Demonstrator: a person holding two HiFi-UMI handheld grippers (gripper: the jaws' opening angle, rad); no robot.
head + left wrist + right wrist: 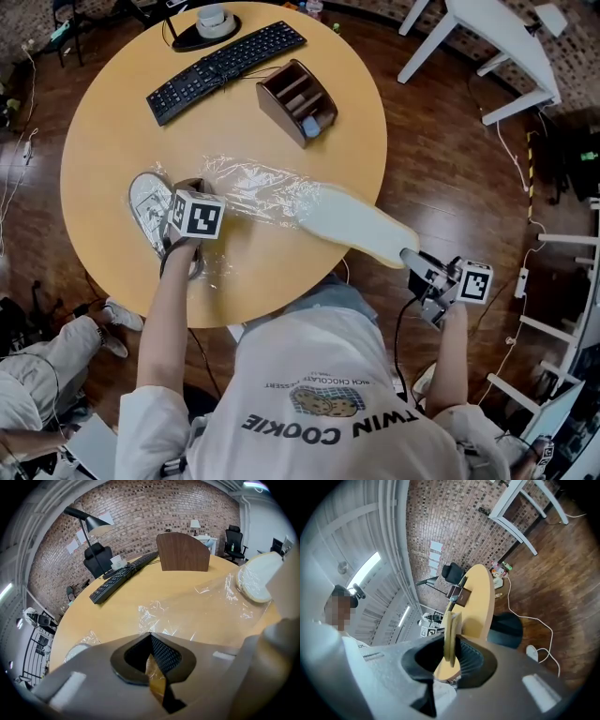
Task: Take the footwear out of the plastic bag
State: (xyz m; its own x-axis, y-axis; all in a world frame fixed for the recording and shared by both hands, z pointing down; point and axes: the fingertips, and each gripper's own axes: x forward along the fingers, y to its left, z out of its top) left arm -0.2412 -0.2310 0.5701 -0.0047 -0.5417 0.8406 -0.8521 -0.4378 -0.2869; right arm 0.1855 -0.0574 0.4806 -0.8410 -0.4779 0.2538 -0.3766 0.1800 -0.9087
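Note:
A clear plastic bag (pixel 253 192) lies crumpled across the round wooden table (pixel 103 122). My left gripper (pixel 194 187) is at the bag's left end, its jaws shut on the film (pixel 154 616). A flat cream slipper (pixel 356 225) sticks out of the bag's right end, past the table edge. My right gripper (pixel 412 258) is shut on its near end, and in the right gripper view the slipper (pixel 450 630) stands edge-on between the pads. In the left gripper view, film still covers part of the slipper's (pixel 257 576) far end. A second pale slipper (pixel 148 202) lies beside the left gripper.
A black keyboard (pixel 225 67) and a brown desk organizer (pixel 298 101) sit at the table's far side, with a lamp base (pixel 206 33) behind them. A white table (pixel 497 47) stands to the right, over wooden floor. Another person's leg and shoe (pixel 117 319) are at lower left.

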